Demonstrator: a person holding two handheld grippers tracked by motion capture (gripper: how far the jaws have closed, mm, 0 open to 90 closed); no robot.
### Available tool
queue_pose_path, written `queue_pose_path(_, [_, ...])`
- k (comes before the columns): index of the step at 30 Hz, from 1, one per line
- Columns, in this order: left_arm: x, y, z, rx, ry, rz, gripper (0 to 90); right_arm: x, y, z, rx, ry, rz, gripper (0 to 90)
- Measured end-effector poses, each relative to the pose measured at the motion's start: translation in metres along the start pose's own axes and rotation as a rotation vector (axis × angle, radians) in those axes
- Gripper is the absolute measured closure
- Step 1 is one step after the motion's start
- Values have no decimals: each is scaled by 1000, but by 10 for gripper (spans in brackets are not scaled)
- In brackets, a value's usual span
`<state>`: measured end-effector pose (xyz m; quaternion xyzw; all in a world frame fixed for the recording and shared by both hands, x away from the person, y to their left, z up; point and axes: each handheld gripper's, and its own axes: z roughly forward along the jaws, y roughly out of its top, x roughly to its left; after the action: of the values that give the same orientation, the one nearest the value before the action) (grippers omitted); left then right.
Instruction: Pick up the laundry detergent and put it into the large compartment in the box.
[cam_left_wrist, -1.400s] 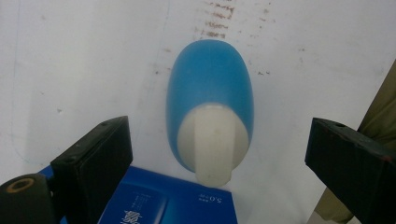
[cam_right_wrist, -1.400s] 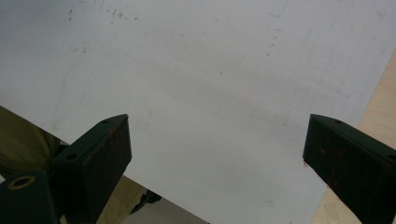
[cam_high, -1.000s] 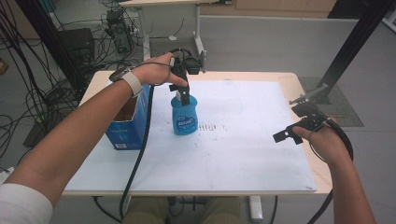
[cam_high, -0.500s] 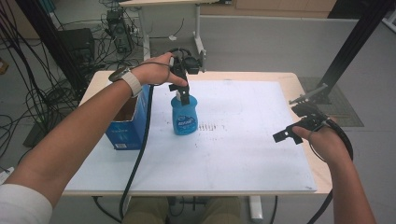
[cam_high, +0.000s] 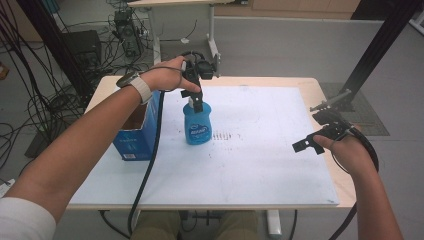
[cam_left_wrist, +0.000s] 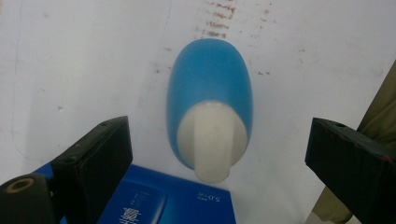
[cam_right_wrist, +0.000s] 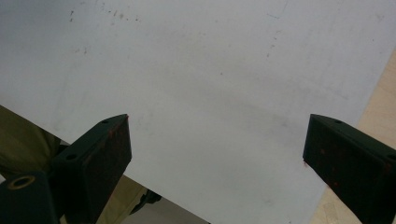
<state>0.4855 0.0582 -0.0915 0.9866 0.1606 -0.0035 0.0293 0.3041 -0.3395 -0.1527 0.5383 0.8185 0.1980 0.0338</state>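
At the worktop's (cam_high: 280, 190) ten o'clock corner, the left claw (cam_high: 198, 102) is hovering right over the blue bottle (cam_high: 197, 125), pointing straight down at its white cap (cam_left_wrist: 211, 140). Its jaws are standing wide apart on either side of the cap, touching nothing. Compared with the two earlier high views, nothing is shifting: the left hand (cam_high: 165, 76) is staying at the same spot above the bottle, the bottle is standing upright where it was, and the right claw (cam_high: 320, 132) is keeping to the three o'clock edge. That stillness is suggesting a pause, either just after setting the bottle down or just ahead of closing on the cap; the pictures are not settling which. The bottle itself is standing on the white sheet just at three o'clock of the blue box (cam_high: 135, 135), close but seemingly not touching it; in the left claw view the box's printed edge (cam_left_wrist: 173, 205) is showing at six o'clock below the bottle. The right claw is also hanging wide open, gripping nothing, above bare sheet near the worktop's edge. Counting: one bottle, one box, two claws, both unloaded, plus one patch of small dark marks (cam_high: 226, 135) just at three o'clock of the bottle.
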Motion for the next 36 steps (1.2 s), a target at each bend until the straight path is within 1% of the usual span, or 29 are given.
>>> queue_pose_path(24, [-2,3,1,1,3,4,78,0,0,1,0,1,-1,76])
queue_pose_path(33, [-5,5,6,2,7,9,78,-1,-2,1,-2,1,4,76])
queue_pose_path(36, [-6,6,9,9,13,9,78,-1,-3,2,-1,1,2,76])
